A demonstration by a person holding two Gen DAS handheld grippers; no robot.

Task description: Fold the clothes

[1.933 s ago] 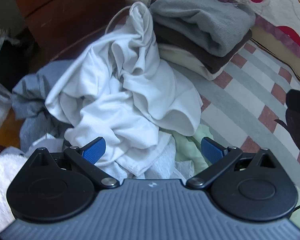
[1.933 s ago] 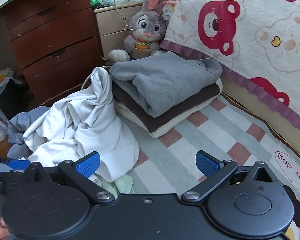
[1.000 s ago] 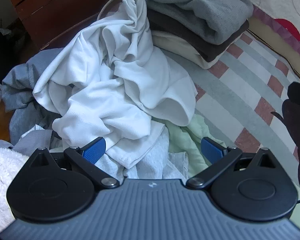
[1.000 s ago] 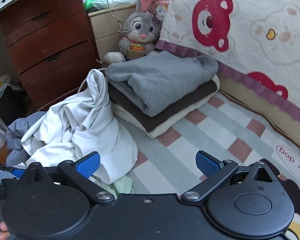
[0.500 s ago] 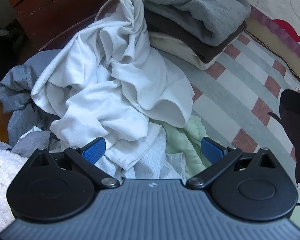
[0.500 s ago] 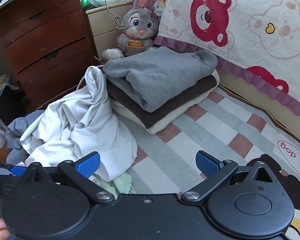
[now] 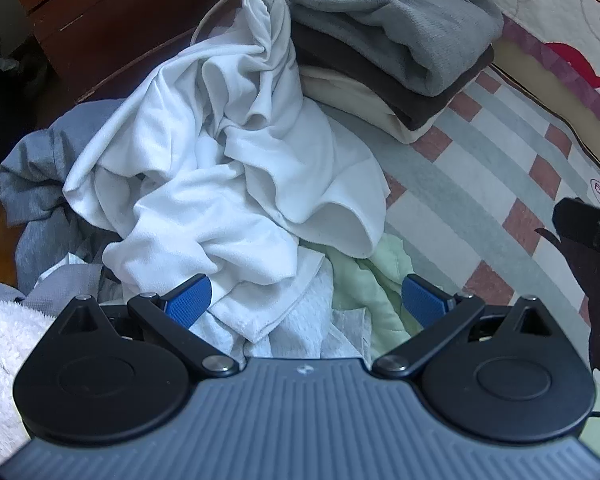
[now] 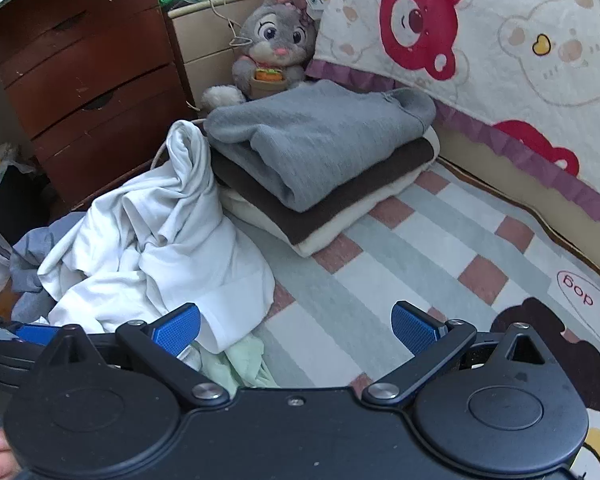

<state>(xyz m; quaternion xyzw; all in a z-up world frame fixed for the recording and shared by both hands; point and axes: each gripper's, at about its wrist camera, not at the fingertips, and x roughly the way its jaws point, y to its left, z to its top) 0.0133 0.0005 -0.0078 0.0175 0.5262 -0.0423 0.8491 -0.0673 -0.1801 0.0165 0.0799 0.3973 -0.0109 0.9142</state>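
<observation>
A crumpled white garment (image 7: 220, 184) (image 8: 152, 252) tops a heap of unfolded clothes on the striped mat, over a pale green piece (image 7: 363, 284), a white towel (image 7: 307, 320) and a grey-blue garment (image 7: 32, 176). My left gripper (image 7: 305, 300) hangs open just above the heap's near edge, nothing between its blue pads. A folded stack lies behind: grey sweater (image 8: 315, 140) (image 7: 399, 20) over brown and cream layers. My right gripper (image 8: 296, 326) is open over the mat, its left pad (image 8: 178, 326) near the white garment's hem.
A striped mat (image 8: 399, 272) with a dog print spreads to the right. A brown drawer chest (image 8: 80, 80) stands at the back left, a plush rabbit (image 8: 274, 52) behind the stack, and a bear-print quilt (image 8: 479, 40) hangs along the right. The right gripper's body (image 7: 587, 232) shows at the left view's right edge.
Both grippers have drifted slightly over the last two seconds, and the left view now sits a little closer over the heap. Both stay open; no cloth has moved.
</observation>
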